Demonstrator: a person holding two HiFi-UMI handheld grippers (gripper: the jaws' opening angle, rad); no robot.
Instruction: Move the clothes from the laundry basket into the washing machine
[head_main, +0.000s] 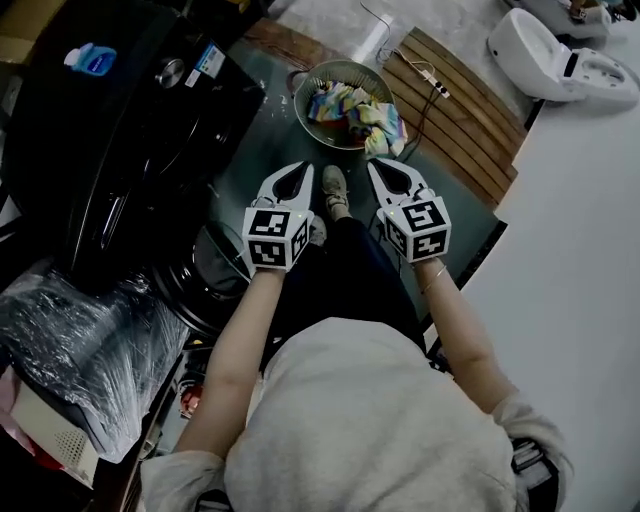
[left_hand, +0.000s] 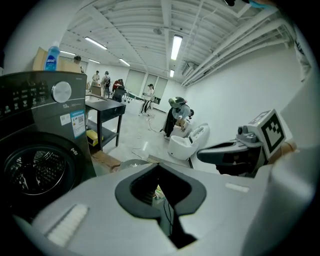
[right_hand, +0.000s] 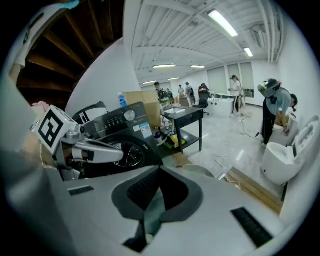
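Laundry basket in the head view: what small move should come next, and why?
Probably open the right tool and carry it forward and down onto the clothes. Both it and the left tool are shut and empty, short of the laundry basket, where the colourful clothes lie heaped.

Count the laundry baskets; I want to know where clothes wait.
1: the laundry basket on the floor, ahead of the person's shoe, right of the washing machine, with colourful clothes inside. Others may lie out of view.
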